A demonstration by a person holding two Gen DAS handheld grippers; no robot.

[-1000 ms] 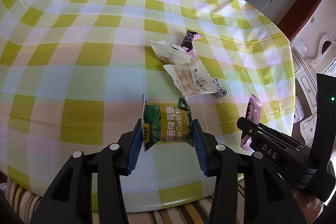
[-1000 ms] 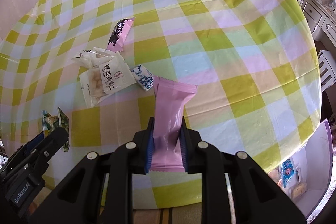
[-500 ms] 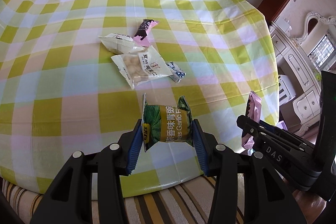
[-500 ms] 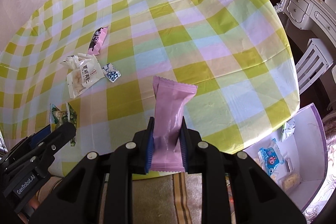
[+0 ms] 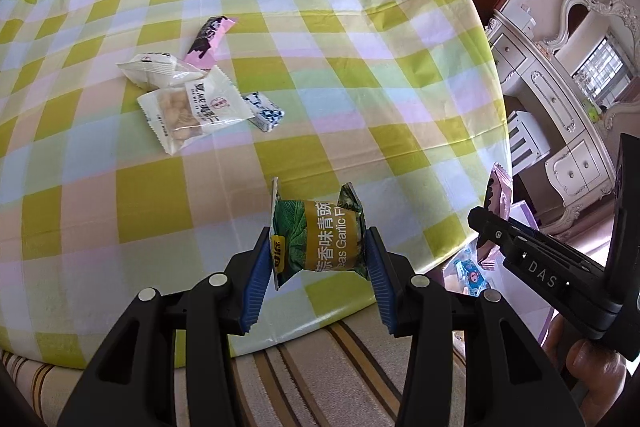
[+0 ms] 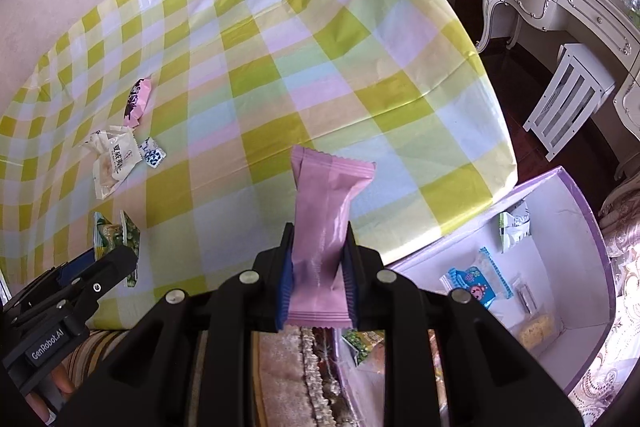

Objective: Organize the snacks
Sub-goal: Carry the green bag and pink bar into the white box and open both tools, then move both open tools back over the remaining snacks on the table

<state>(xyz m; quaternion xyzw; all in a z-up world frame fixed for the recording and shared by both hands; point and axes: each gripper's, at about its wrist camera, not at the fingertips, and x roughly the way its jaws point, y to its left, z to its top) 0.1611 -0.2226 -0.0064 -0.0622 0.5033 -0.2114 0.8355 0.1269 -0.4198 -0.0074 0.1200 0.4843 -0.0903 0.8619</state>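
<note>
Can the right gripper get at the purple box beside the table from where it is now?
Probably yes. The right gripper hangs just off the table edge, shut on the pink packet, and the purple box lies open right beside it with nothing between them.

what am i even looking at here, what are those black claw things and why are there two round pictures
No robot: a person carries a hand-held gripper in each hand, each with its own fisheye camera looking along the jaws, hence two round pictures. The left gripper is shut on a green garlic-pea packet; the right gripper is shut on a pink packet. Each shows in the other's view. Four snacks lie on the checked tablecloth: a white pouch, a see-through nut packet, a small blue-and-white packet, and a pink-and-dark bar. Beside the table is a purple box holding more snacks.
</note>
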